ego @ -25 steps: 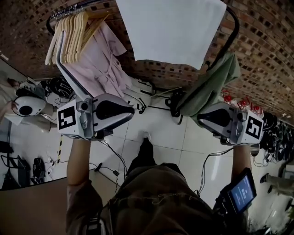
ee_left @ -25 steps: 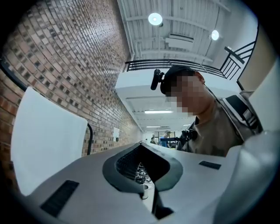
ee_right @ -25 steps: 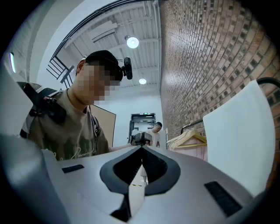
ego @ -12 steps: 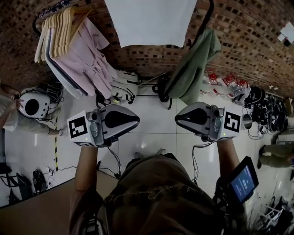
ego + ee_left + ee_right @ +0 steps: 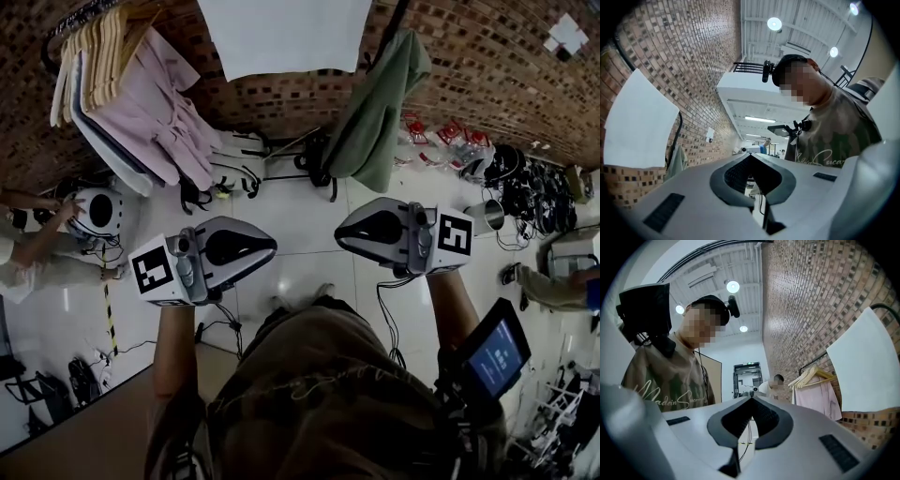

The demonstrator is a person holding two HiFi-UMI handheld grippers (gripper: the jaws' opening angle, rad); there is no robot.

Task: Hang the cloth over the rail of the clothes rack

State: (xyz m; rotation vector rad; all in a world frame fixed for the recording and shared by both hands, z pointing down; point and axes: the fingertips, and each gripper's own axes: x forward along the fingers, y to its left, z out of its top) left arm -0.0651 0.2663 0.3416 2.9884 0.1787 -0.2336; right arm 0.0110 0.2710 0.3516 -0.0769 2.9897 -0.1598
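The white cloth (image 5: pixel 281 33) hangs draped over the black rail (image 5: pixel 394 23) of the clothes rack at the top of the head view. It also shows as a white sheet (image 5: pixel 640 124) in the left gripper view and as a white sheet (image 5: pixel 867 366) in the right gripper view. My left gripper (image 5: pixel 267 246) and right gripper (image 5: pixel 342 230) are held low in front of the person's torso. Their tips point toward each other, well away from the rack. Both are shut with nothing between the jaws.
Pink garments (image 5: pixel 150 103) on wooden hangers fill the rack's left end, and a green garment (image 5: pixel 380 112) hangs at its right end. Bags and cables (image 5: pixel 244 159) lie at the rack's base against the brick wall. A person (image 5: pixel 28 253) crouches at left beside a white round device (image 5: pixel 98 211).
The rack and cloth have slid up and away in the head view as the person stepped back. Both grippers have come lower and closer together, still shut and empty.
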